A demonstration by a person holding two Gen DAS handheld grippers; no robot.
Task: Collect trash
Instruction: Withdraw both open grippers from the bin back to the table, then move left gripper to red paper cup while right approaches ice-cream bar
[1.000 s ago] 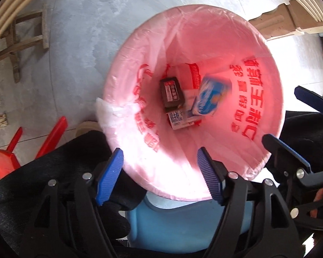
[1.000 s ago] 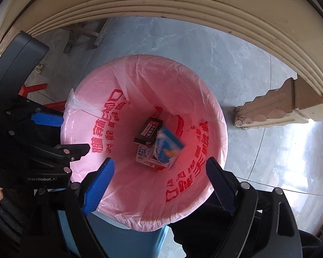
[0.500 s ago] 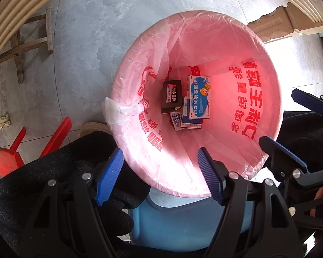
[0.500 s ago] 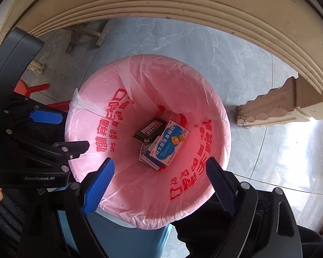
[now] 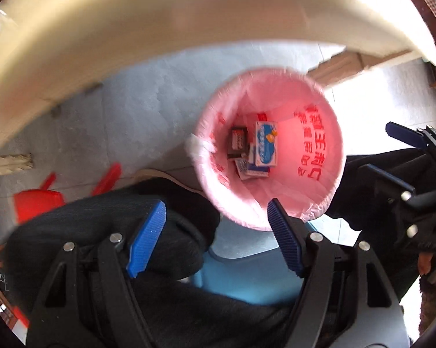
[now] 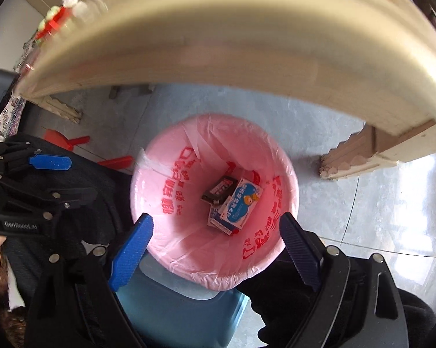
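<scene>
Right wrist view is showing the right gripper (image 6: 215, 249) spread wide and empty, its jaws just opening further. The blue-and-white box (image 6: 238, 206) is now lying flat in the pink-lined bin (image 6: 165, 249), at one o'clock from the gripper. Left gripper (image 5: 215, 237) is hanging released, both lifting away; this drop looks finished.

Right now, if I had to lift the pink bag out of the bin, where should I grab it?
Take the bunched white knot of the pink bag where it sticks out past the rim, coming from outside the bin on that side. Elsewhere the film lies stretched flat over the rim, so it probably offers little to pinch.
</scene>
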